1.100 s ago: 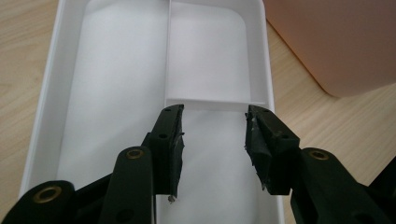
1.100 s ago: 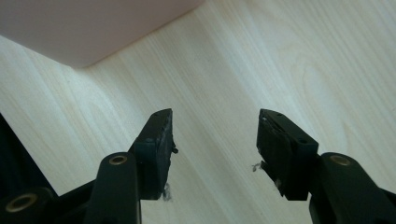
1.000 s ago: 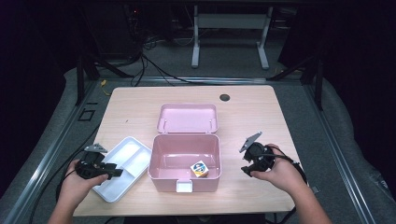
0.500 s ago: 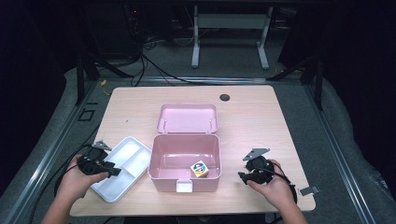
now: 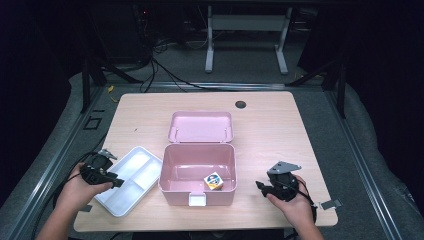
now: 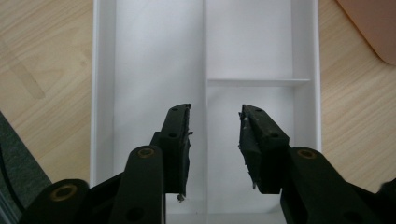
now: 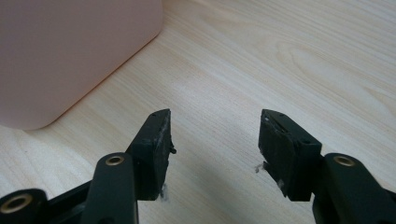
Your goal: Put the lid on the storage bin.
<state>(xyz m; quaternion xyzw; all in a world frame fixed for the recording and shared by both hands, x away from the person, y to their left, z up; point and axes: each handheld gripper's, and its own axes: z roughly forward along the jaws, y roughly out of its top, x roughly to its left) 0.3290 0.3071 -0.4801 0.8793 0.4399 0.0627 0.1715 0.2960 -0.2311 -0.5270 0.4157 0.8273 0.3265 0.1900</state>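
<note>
Inspection of the table (image 5: pixel 280 125) finds a pink box (image 5: pixel 197 175) standing open at its middle, lid (image 5: pixel 201 126) laid back flat toward the far edge. A small printed cube (image 5: pixel 214 181) rests on the box floor near the front right corner. A white divided tray (image 5: pixel 131 180) lies just beside the box on its left, set at an angle, near the front edge of the table.

Left gripper (image 5: pixel 116 182), seen in the high view at the tray's near left edge, is held over the tray. In the left gripper view (image 6: pixel 214 140) its jaws straddle the long central divider of the tray (image 6: pixel 140 70); they have just been closing, yet a clear gap remains on both sides and the pads press on nothing. The divider stands between them, untouched.

Right gripper (image 5: pixel 259 186) sits low over bare wood to the right of the box, well apart from the cube. In the right gripper view (image 7: pixel 214 135) its jaws stand spread with only tabletop between them, and a rounded corner of the pink box (image 7: pixel 70 56) shows at upper left, near but not touched.
</note>
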